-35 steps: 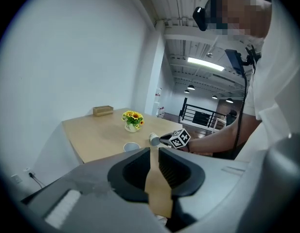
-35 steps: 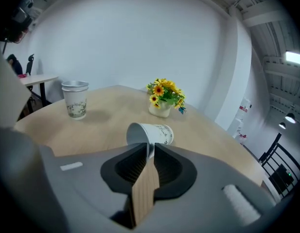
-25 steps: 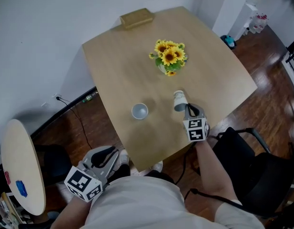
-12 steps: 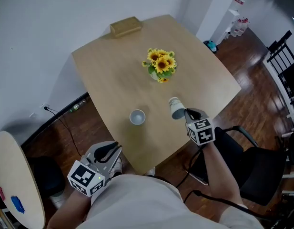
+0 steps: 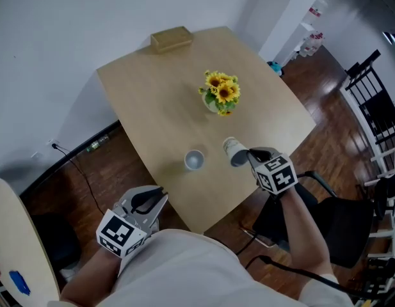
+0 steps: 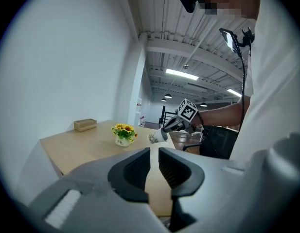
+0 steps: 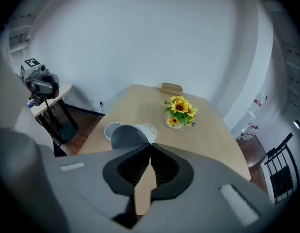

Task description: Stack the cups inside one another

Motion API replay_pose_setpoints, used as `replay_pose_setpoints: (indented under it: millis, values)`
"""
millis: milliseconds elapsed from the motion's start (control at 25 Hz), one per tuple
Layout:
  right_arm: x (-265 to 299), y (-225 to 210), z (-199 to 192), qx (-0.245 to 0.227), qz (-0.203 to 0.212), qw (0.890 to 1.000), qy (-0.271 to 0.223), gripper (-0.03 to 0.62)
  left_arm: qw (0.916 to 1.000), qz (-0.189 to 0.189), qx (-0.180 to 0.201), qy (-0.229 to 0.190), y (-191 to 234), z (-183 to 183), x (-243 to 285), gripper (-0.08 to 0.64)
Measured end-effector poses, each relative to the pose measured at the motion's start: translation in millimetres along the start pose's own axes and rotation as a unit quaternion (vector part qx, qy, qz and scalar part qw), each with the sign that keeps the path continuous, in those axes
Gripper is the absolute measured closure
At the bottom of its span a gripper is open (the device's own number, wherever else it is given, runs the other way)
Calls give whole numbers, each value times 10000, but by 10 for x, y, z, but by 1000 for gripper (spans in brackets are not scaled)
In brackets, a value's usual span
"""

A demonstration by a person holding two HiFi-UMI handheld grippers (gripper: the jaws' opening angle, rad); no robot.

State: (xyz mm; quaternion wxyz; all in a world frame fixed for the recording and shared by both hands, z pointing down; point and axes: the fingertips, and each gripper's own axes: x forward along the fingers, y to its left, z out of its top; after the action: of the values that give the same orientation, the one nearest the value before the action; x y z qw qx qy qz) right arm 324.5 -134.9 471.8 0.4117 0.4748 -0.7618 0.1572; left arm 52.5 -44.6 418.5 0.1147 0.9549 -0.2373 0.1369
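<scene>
Over the wooden desk (image 5: 159,101), our right tool (image 5: 247,155) has only a rim-clamp on the white paper cup (image 5: 233,151), which may slip; left tool (image 5: 157,197) slightly apart.

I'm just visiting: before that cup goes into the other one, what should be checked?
1. Grip: right gripper shut on the held cup: ok.
2. Target: the standing cup is upright, mouth up: ok.
3. Alignment: held cup over the standing cup: not ok, it is beside it and tilted.
4. Clearance: the sunflowers stand apart from both cups: ok.
5. Other hand: left gripper empty, off the table edge: ok.
</scene>
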Motion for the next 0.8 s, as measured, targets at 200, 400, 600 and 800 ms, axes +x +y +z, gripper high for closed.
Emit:
replay_pose_setpoints:
  millis: [200,400,600,800]
  values:
    - [91,325,186,-351,313,9981,395,575,9999,-136,-26,-42,147,-56,-162,499]
    - [249,662,290,-656,673,9918,867,575,9996,-253,-104,-36,251,-132,-300,499]
    - [409,903,335,-919,950,9822,1331,575,9993,-314,-190,-37,376,-215,-426,499]
    - [547,1023,367,-1054,1100,9741,1671,575,9990,-286,-331,-28,522,-299,-535,499]
